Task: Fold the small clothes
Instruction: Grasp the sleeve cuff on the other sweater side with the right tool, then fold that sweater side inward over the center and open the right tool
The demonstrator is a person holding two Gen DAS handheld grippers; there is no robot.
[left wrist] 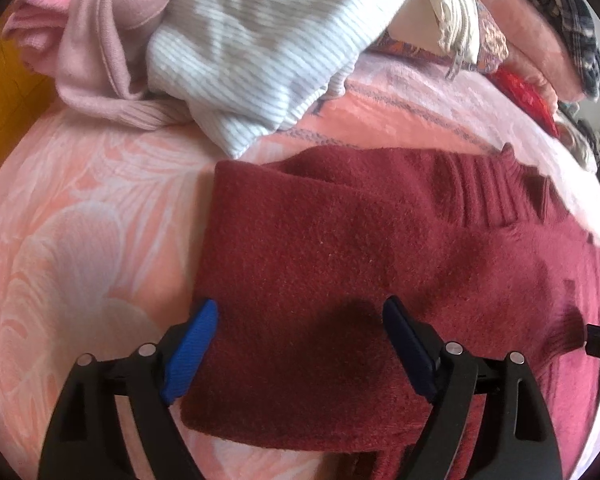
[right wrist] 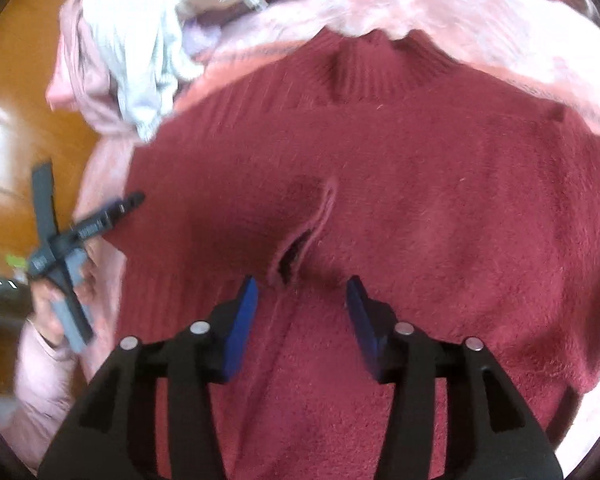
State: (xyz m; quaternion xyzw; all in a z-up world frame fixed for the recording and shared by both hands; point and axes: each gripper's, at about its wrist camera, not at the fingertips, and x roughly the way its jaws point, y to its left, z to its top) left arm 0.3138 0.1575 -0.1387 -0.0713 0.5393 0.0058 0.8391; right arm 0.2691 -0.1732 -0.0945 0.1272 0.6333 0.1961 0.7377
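So the dark red knit sweater (left wrist: pixel 340 248) is lying flat on the pink flowery blanket (left wrist: pixel 80 220), ribbed collar (right wrist: pixel 364 68) at the far end, with a heap of other clothes past it, a white ribbed top (left wrist: pixel 252 48) on the pile. The left gripper (left wrist: pixel 300 344) hangs over the sweater's near left edge with its jaws spread wide and nothing pinched. The right gripper (right wrist: pixel 302 312) is about half open above a little raised wrinkle (right wrist: pixel 300 244) mid-sweater, pads not gripping anything.
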